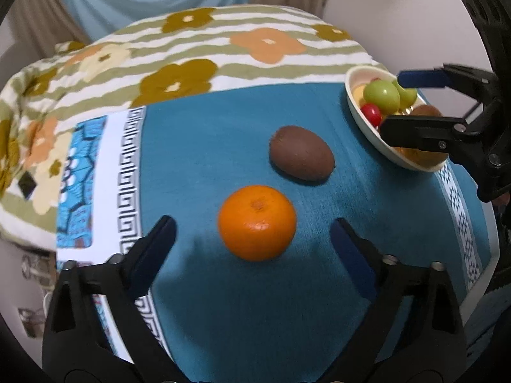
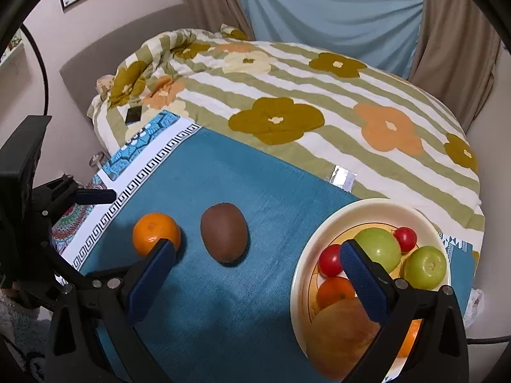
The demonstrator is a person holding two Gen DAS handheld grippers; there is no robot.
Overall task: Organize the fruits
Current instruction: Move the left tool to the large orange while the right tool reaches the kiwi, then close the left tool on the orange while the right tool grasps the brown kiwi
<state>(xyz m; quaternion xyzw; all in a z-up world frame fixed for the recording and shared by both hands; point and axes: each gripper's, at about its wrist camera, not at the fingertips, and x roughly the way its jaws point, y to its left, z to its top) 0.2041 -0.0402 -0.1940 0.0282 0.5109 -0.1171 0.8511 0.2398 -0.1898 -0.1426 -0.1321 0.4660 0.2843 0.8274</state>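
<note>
Left gripper (image 1: 252, 233), its two dark padded fingers spread wide and holding nothing, is lined up on the orange (image 1: 257, 222), which lies on the teal mat (image 1: 204, 146) with a finger to either side and clear of both pads. Right gripper (image 2: 257, 257), likewise spread and empty, hangs at the near rim of the bowl (image 2: 301, 255), one finger above the bowl's contents and the other above the mat close to the orange. Progress, judged from the layout, is well past halfway: the bowl already holds two green apples (image 2: 378, 249), two small red fruits (image 2: 330, 260), a second orange (image 2: 335, 292) and a large tan-brown fruit (image 2: 343, 335), while only two pieces remain loose on the mat, the orange and, just beyond it toward the bowl, the kiwi (image 1: 301, 153). Orange skin is bright, faintly dimpled and near-spherical with a small stem scar on top; the kiwi is a matte, fuzzy brown ovoid lying on its side. Apples show a smooth, waxy sheen. Cream-coloured and glossy, the shallow bowl appears rigid, probably ceramic or plastic. Short-piled fabric forms the mat, edged with a Greek-key border, and it rests on a soft quilt (image 2: 287, 95) of green stripes and flowers.
</note>
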